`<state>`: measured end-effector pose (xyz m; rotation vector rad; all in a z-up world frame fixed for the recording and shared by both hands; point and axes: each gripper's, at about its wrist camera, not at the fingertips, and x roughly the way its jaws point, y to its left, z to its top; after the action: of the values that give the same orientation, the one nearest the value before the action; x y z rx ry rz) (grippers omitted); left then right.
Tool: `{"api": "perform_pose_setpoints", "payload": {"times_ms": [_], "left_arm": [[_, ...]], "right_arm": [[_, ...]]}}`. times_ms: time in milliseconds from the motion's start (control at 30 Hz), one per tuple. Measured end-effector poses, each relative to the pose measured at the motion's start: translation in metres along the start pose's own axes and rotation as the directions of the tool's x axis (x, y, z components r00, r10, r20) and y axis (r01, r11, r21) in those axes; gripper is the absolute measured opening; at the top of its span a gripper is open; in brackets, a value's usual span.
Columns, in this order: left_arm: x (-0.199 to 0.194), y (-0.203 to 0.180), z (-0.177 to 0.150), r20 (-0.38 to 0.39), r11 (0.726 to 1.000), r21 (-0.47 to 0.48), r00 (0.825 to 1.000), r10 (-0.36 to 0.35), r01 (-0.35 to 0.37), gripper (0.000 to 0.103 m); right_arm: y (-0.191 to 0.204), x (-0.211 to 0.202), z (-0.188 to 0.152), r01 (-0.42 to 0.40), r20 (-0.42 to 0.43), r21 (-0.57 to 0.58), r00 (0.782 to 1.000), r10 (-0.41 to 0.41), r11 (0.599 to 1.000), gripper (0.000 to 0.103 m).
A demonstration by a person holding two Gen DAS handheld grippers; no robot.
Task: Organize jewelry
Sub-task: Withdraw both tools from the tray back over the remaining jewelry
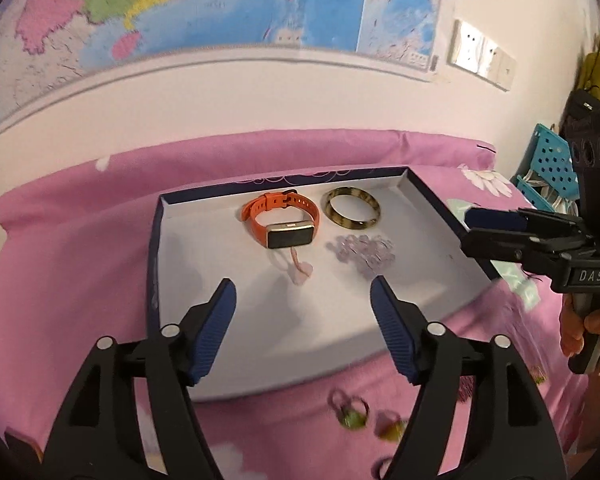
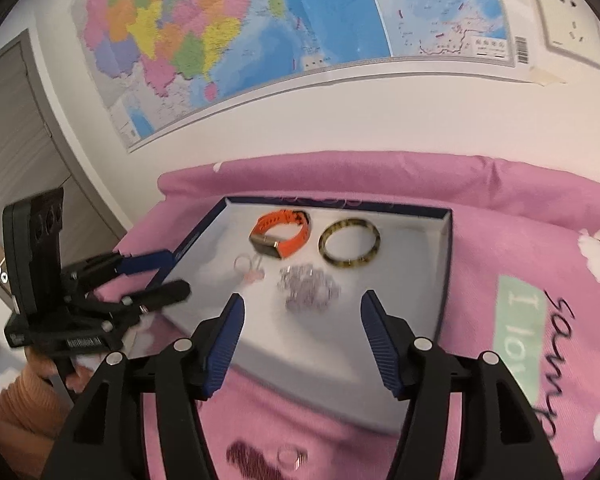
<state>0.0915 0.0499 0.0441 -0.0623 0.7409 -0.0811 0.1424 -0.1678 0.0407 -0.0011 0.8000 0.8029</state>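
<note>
Jewelry lies in a shallow white box tray on pink bedding: orange smartwatch, tortoiseshell bangle, clear bead bracelet. Green earrings remain outside on the cloth. Left hand-held gripper and right hand-held gripper hover wide apart, empty.

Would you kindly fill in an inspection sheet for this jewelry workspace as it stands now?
Surface: pink floral cloth with a shallow box lid on it.
Job's things: in the lid, orange watch, mottled bangle, clear bead bracelet, small pink charm. On the cloth in front of the lid, green earrings, a clear ring.
Clutter: nothing seen.
Grippers: left gripper open, empty; right gripper open, empty; both over the lid's near edge.
Cables: nothing seen.
Surroundings: wall map, sockets, teal basket, door.
</note>
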Motion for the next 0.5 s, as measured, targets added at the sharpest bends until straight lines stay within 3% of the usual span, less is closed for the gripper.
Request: {"api": "perform_pose_setpoints", "payload": {"times_ms": [67,233,500], "left_arm": [[-0.012,0.0,-0.007,0.015,1.0,-0.005,1.0,0.005,-0.005,0.077],[-0.027,0.006,-0.024,0.02,0.999,-0.036,1.0,0.004,-0.004,0.077],[-0.039,0.0,-0.056,-0.006,1.0,0.005,1.0,0.021,-0.021,0.079]], "right_arm": [[0.001,-0.01,-0.013,0.006,-0.007,-0.006,1.0,-0.006,1.0,0.059],[0.002,-0.025,-0.044,0.039,-0.03,-0.004,0.999,-0.039,0.999,0.059],[-0.008,-0.046,-0.084,0.06,-0.032,0.075,0.998,-0.057,0.995,0.06]]}}
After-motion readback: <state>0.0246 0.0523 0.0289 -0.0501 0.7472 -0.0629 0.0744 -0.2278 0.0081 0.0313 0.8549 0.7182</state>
